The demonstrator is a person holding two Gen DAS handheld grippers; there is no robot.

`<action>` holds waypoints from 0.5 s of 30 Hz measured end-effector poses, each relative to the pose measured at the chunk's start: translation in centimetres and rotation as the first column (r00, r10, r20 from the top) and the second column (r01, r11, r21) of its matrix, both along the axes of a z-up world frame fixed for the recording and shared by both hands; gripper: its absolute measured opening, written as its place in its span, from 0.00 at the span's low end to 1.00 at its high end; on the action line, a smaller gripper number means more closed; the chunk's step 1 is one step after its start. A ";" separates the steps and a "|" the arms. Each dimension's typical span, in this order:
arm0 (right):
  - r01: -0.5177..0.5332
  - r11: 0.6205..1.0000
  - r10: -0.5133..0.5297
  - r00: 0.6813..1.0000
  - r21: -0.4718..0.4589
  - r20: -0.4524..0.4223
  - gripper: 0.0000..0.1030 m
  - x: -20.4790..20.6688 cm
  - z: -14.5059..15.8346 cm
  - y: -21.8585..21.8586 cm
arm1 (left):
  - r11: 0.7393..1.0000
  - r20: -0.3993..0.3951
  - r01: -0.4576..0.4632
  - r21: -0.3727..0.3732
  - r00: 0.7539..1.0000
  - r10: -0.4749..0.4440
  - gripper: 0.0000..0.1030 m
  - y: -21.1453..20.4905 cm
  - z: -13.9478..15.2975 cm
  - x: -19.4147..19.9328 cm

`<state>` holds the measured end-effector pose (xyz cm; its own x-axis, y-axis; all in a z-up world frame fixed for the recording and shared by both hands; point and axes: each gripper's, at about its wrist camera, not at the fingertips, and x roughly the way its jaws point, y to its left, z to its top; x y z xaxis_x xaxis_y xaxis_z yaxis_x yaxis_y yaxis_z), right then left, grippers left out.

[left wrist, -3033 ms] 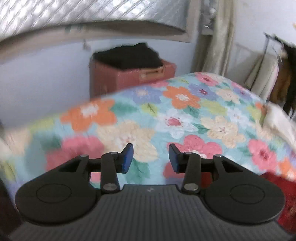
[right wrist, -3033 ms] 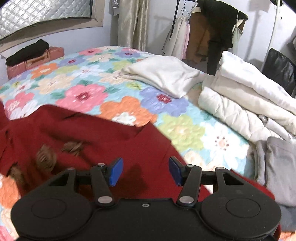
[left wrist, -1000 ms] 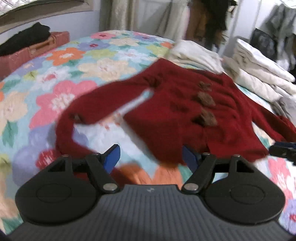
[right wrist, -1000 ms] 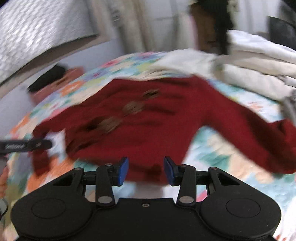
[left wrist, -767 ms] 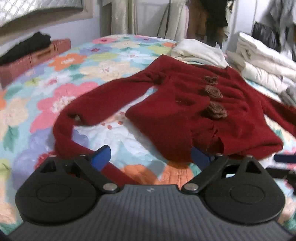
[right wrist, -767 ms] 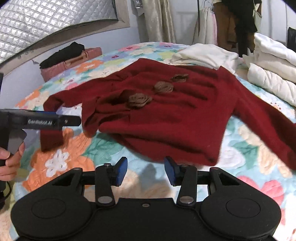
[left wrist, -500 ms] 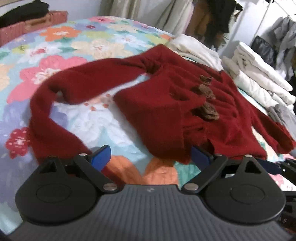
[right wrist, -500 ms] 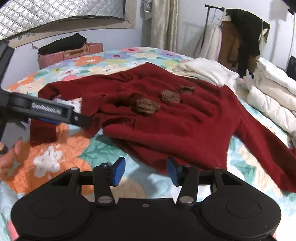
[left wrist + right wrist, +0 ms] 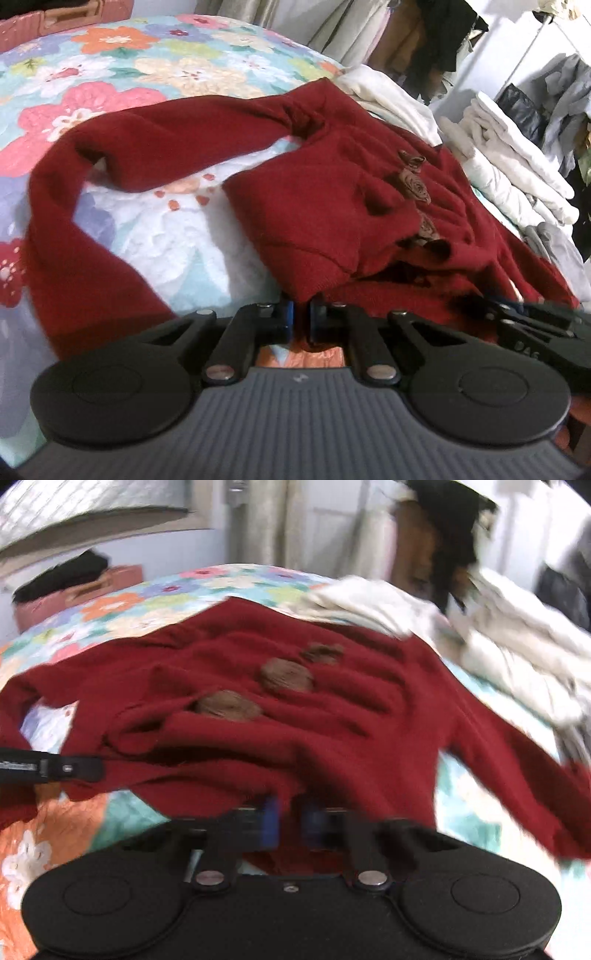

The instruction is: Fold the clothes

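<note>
Sweater: dark red knit, spread front-up and rumpled across the floral bedspread, with three brown fabric rosettes in a row down its chest. One sleeve loops out wide over the bedspread; the other runs off toward the folded white bedding stacked at the bed's far side. Your left gripper is at the near hem, its jaws closing, with a fold of red knit pinched between the blue pads. Your right gripper is at the hem further along, jaws drawn together on the red fabric, though that view is blurred. A pale folded garment lies just beyond the sweater's collar. Hanging clothes stand behind the bed.
</note>
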<state>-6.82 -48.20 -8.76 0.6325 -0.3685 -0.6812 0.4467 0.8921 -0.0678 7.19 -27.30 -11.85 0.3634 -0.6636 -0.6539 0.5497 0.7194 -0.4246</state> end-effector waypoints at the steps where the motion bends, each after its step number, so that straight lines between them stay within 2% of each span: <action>1: 0.009 1.000 -0.009 1.000 0.022 0.022 0.03 -0.8 0.1 -0.4 | 1.000 0.002 -0.006 -0.004 1.000 0.006 0.06 0.2 0.3 -0.1; 3: 0.020 1.000 -0.020 0.998 0.013 0.059 0.02 -2.2 0.9 -0.7 | 1.000 0.012 -0.020 -0.005 1.000 0.020 0.05 0.8 1.1 -0.6; 6: 0.014 0.996 -0.026 0.989 0.086 0.142 0.02 -5.7 3.6 -0.4 | 0.999 0.026 -0.038 0.019 0.999 0.037 0.03 2.3 2.6 -1.5; 9: -0.003 0.988 -0.024 0.985 0.154 0.173 0.02 -9.3 5.6 0.0 | 0.999 0.052 0.035 0.006 0.998 -0.036 0.03 3.3 4.7 -2.6; 11: -0.037 0.994 0.025 0.993 0.107 0.116 0.02 -10.7 5.4 0.6 | 0.996 0.110 0.071 0.046 0.991 -0.076 0.03 2.9 5.9 -3.5; 13: -0.051 0.997 0.051 0.999 0.065 0.008 0.00 -10.9 4.0 0.9 | 0.992 0.145 0.092 0.083 0.984 -0.103 0.03 2.0 6.4 -4.2; 15: -0.018 0.991 0.025 0.998 0.131 -0.056 0.00 -11.5 2.7 0.6 | 0.989 0.105 0.102 0.104 0.988 -0.113 0.04 1.3 5.7 -4.1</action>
<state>-18.30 -47.60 -6.09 0.5980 -0.2612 -0.7577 0.4262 0.9043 0.0247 3.13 -26.02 -6.19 0.3669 -0.6373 -0.6776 0.6654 0.6889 -0.2876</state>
